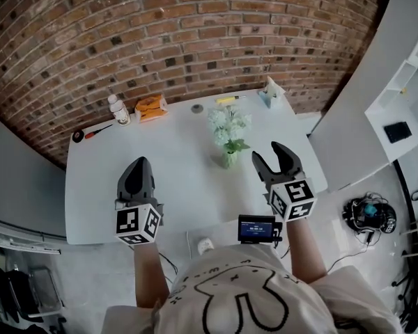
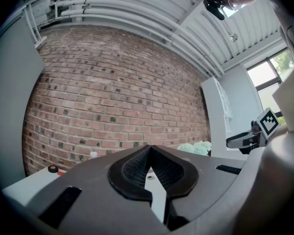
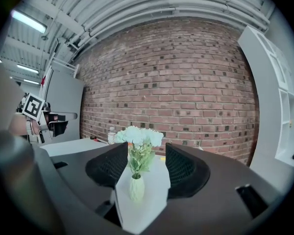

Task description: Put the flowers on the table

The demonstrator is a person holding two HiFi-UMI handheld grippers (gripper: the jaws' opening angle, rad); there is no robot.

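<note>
One bunch of pale flowers stands in one vase on the white surface. Of two grippers, the left gripper's jaws meet and the right gripper's stand apart, empty. Only the head view shows the vase clear of them.

Pale white-green flowers with green leaves, upright in a small pale vase, standing free on the white counter, right of its middle.
</note>
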